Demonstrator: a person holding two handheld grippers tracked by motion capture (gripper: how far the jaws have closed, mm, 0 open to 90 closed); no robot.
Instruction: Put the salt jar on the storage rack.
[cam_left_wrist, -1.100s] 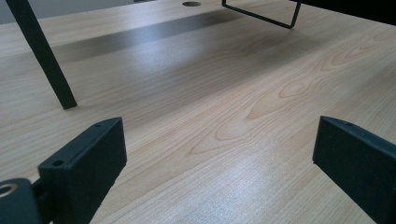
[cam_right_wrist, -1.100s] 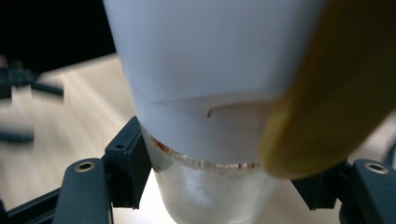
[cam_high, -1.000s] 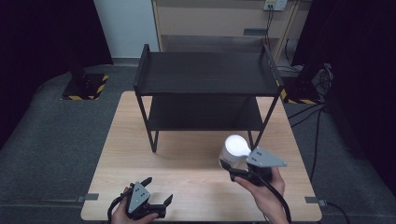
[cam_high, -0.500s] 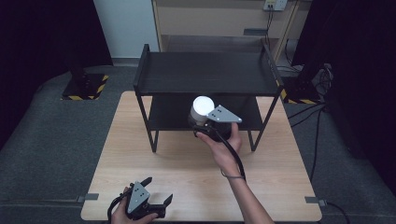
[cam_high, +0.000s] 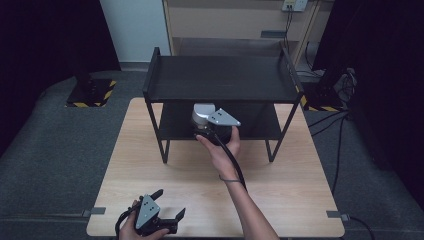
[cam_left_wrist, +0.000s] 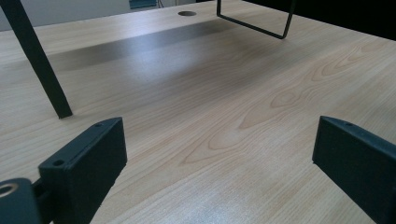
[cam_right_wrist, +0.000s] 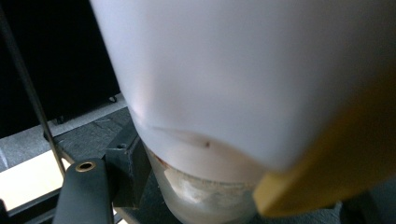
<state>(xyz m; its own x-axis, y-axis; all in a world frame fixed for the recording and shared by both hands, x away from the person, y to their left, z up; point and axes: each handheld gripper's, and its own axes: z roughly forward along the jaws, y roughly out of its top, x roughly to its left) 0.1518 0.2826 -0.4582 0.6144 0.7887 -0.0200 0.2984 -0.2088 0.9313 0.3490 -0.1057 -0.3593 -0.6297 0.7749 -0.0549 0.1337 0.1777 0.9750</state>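
Observation:
A white, frosted container (cam_high: 202, 113) sits between the jaws of my right gripper (cam_high: 201, 123), just inside the front of the black rack's lower shelf (cam_high: 260, 124). In the right gripper view the container (cam_right_wrist: 243, 84) looms close and blurred, with a yellow part (cam_right_wrist: 336, 163) at its lower right. One black jaw presses against its left side. Whether it rests on the shelf I cannot tell. My left gripper (cam_high: 170, 203) is held low at the table's front left, open, and the left gripper view shows bare wood between its jaws (cam_left_wrist: 219, 149).
The two-level black rack (cam_high: 220, 77) stands on the far half of the wooden table (cam_high: 290, 190), its top shelf bare. One rack leg (cam_left_wrist: 44, 65) rises near the left gripper. A wooden cabinet (cam_high: 225, 20) stands behind, and cables (cam_high: 345, 80) lie at the right.
My right gripper carried the white container from the table's front right, left and away, to the mouth of the rack's lower shelf. The left gripper stayed where it was.

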